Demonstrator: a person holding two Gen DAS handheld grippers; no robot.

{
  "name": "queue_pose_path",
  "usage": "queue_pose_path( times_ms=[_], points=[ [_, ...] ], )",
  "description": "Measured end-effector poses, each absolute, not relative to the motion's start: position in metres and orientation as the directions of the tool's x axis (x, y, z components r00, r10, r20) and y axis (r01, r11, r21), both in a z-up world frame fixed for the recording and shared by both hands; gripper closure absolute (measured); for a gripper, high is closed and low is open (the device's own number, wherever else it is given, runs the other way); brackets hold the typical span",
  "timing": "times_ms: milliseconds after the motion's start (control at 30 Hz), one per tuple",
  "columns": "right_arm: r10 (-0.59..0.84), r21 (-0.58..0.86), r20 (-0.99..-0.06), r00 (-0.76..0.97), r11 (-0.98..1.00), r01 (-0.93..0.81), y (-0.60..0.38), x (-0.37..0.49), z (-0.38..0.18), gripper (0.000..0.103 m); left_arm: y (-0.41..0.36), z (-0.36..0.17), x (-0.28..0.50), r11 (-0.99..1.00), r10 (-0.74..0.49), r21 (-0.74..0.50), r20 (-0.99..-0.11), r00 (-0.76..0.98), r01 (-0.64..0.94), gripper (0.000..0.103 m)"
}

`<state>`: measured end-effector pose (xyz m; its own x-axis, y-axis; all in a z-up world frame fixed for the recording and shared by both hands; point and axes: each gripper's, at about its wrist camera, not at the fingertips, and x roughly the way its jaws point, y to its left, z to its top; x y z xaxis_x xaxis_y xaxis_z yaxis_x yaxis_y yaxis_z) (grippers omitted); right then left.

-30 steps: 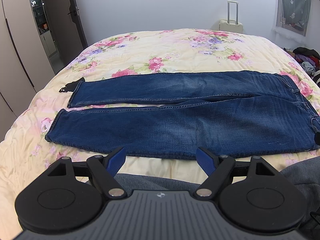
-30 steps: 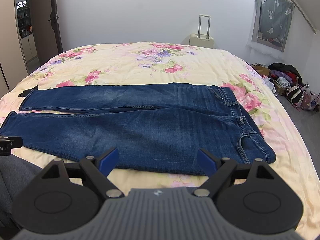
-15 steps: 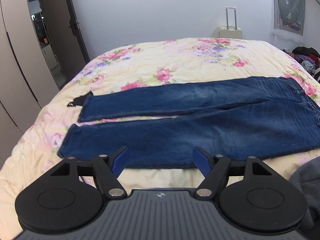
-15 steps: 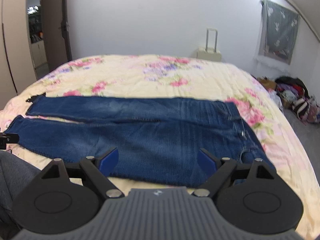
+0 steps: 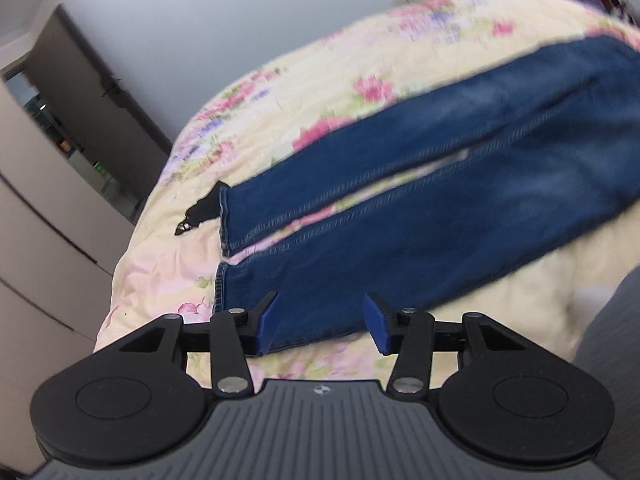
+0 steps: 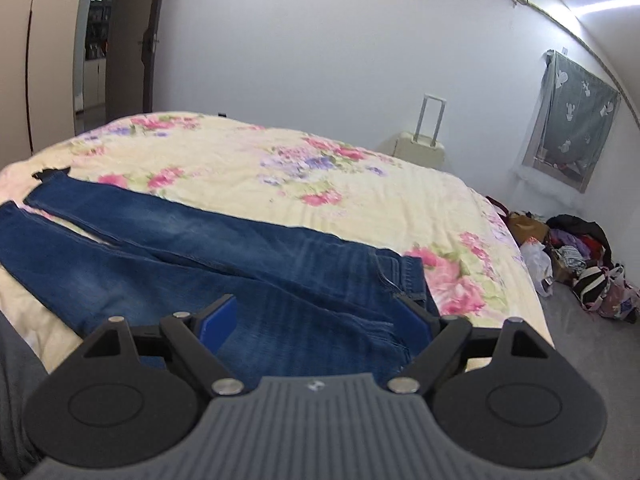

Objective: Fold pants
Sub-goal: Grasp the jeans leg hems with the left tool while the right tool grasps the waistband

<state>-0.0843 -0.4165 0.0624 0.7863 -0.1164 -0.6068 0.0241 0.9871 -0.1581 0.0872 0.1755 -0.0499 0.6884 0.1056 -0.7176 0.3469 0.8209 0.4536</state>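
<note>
Blue jeans [image 5: 440,216] lie flat across the floral bed cover [image 5: 320,92], legs to the left and waist to the right. In the tilted, blurred left wrist view my left gripper [image 5: 322,324] hovers at the hem end of the near leg. Its jaws are closing, the denim edge shows between the blue pads [image 5: 267,324], and the pads are apart from it. In the right wrist view the jeans [image 6: 160,264] run toward the waistband [image 6: 412,276]. My right gripper [image 6: 316,318] hangs over the waist end, jaws wide but closing, gripping nothing.
A small black item [image 5: 200,212] lies at the far leg's hem. A cream suitcase [image 6: 420,152] stands beyond the bed. Clothes and bags [image 6: 576,252] lie on the floor at the right. Wardrobe doors [image 5: 40,220] flank the left. Grey clothing of the person [image 6: 16,360] is at the near edge.
My left gripper has swung left to the leg hems, dropped and rolled. My right gripper has moved right to the waist end. Both pairs of pads have come closer together.
</note>
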Motion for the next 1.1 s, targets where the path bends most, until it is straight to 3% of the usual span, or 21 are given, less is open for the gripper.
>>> queue_pose_path(
  times_ms=[167, 333, 467, 500, 533, 667, 733, 933, 1100],
  points=[
    [-0.237, -0.265, -0.708, 0.666, 0.962, 0.060, -0.476, -0.060, 0.047, 0.060, 0.196, -0.115, 0.113, 0.701, 0.223, 0.568, -0.749, 0.624, 0.431, 0.046],
    [-0.246, -0.276, -0.785, 0.569, 0.960, 0.034, -0.534, -0.056, 0.029, 0.061, 0.190, -0.172, 0.121, 0.513, 0.320, 0.680, -0.717, 0.619, 0.523, 0.046],
    [-0.262, -0.324, -0.834, 0.485, 0.945, -0.047, -0.558, -0.054, 0.010, 0.061, 0.180, -0.204, 0.125, 0.336, 0.391, 0.791, -0.611, 0.688, 0.512, 0.047],
    [-0.263, -0.332, -0.844, 0.468, 0.941, -0.070, -0.560, -0.053, 0.005, 0.061, 0.178, -0.208, 0.126, 0.322, 0.393, 0.798, -0.603, 0.694, 0.510, 0.050],
    [-0.266, -0.348, -0.852, 0.452, 0.931, -0.108, -0.560, -0.053, 0.000, 0.061, 0.176, -0.210, 0.127, 0.324, 0.391, 0.795, -0.606, 0.693, 0.513, 0.059],
    [-0.280, -0.407, -0.885, 0.372, 0.854, -0.324, -0.544, -0.051, -0.027, 0.061, 0.167, -0.208, 0.133, 0.375, 0.423, 0.801, -0.596, 0.683, 0.467, 0.086],
    [-0.264, -0.403, -0.900, 0.347, 0.807, -0.431, -0.532, -0.053, -0.041, 0.061, 0.167, -0.196, 0.138, 0.447, 0.431, 0.792, -0.598, 0.676, 0.415, 0.093],
    [-0.208, -0.346, -0.936, 0.285, 0.696, -0.629, -0.514, -0.055, -0.074, 0.062, 0.164, -0.136, 0.166, 0.724, 0.436, 0.664, -0.649, 0.624, 0.185, 0.097],
    [-0.129, -0.271, -0.961, 0.244, 0.610, -0.745, -0.504, -0.051, -0.097, 0.066, 0.159, -0.111, 0.178, 0.785, 0.461, 0.614, -0.664, 0.588, 0.079, 0.098]
  ],
)
